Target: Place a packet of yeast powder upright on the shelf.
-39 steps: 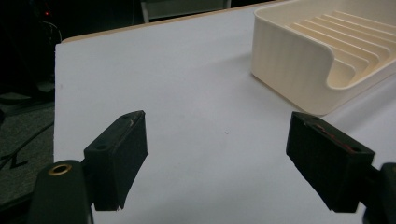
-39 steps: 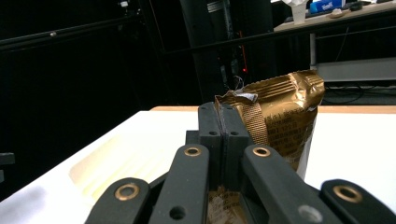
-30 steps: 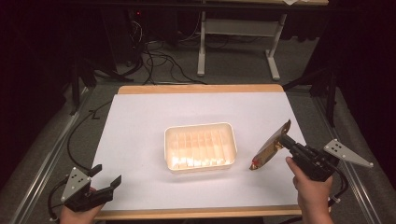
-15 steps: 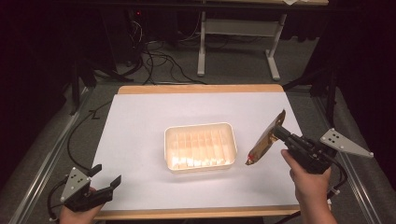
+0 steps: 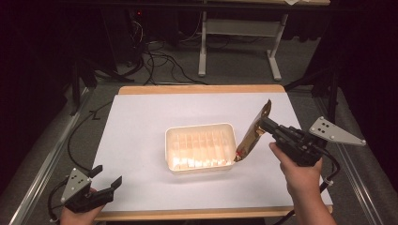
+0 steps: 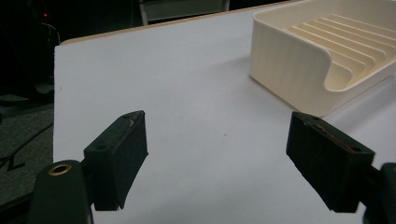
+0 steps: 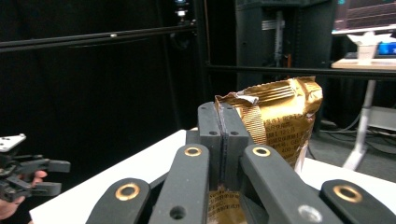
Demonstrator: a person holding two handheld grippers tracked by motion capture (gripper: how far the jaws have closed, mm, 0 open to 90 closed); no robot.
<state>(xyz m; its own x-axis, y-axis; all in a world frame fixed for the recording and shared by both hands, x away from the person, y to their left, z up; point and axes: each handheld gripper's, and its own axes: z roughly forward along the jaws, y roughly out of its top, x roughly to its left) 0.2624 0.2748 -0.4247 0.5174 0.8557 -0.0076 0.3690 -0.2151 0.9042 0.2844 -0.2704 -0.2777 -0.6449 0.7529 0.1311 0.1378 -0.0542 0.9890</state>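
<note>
Gold packet (image 5: 253, 132) pinched in the right tool (image 5: 263, 124) beside the cream tray (image 5: 199, 129); left tool (image 5: 107, 178) spread.

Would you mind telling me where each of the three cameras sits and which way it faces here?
High view: above the near table edge, looking forward and down on the white table, cream tray, both hands and grippers.
Left gripper view: on the left gripper, looking low across the table between its open jaws toward the tray.
Right gripper view: on the right gripper, looking along jaws shut on the gold packet; the left gripper shows far off.
Shared: the high view and left gripper view both show the tray.
</note>
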